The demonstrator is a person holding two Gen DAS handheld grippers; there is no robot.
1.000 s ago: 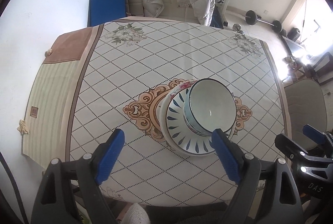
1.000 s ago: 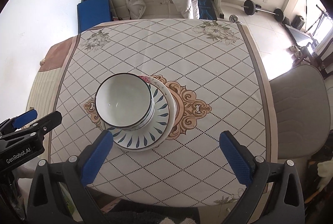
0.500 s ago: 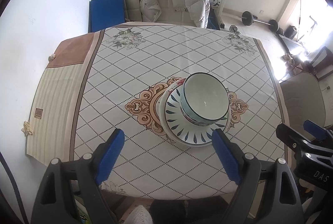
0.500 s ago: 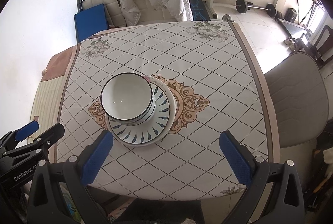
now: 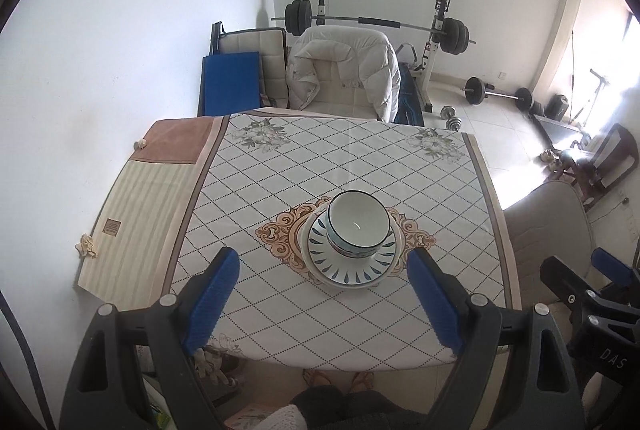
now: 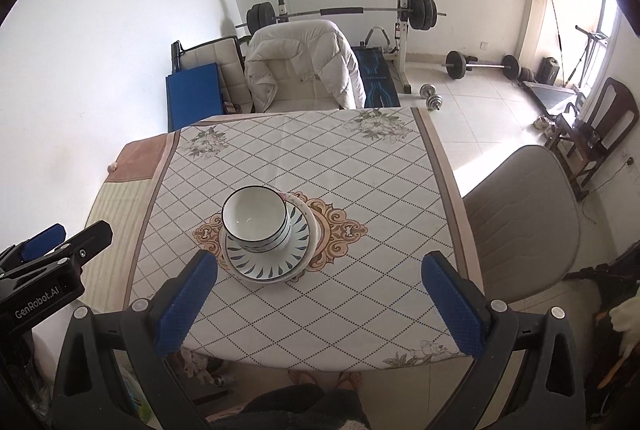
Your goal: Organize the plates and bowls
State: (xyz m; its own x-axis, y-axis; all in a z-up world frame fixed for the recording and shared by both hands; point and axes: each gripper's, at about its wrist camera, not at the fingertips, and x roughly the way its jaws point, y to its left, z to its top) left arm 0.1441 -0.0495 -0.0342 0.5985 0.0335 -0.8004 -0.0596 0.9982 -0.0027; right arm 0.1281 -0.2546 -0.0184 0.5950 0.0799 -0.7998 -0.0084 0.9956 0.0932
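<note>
A white bowl with a dark rim [image 5: 358,223] [image 6: 256,218] stands in a blue-patterned plate [image 5: 352,262] [image 6: 268,262], which rests on a larger pale plate at the middle of the table. My left gripper [image 5: 320,290] is open and empty, held above the near table edge, well back from the stack. My right gripper [image 6: 320,294] is open and empty too, to the right of the stack and back from it.
The table wears a diamond-patterned cloth [image 5: 360,158] [image 6: 320,158]. A chair with a white jacket [image 5: 344,70] stands at the far side, a grey chair [image 6: 520,222] at the right. Gym weights lie on the floor beyond. The wall is at the left.
Both grippers have pulled back and up from the stack, so the table looks smaller and more of the room shows. The bowl and plates have not moved.
</note>
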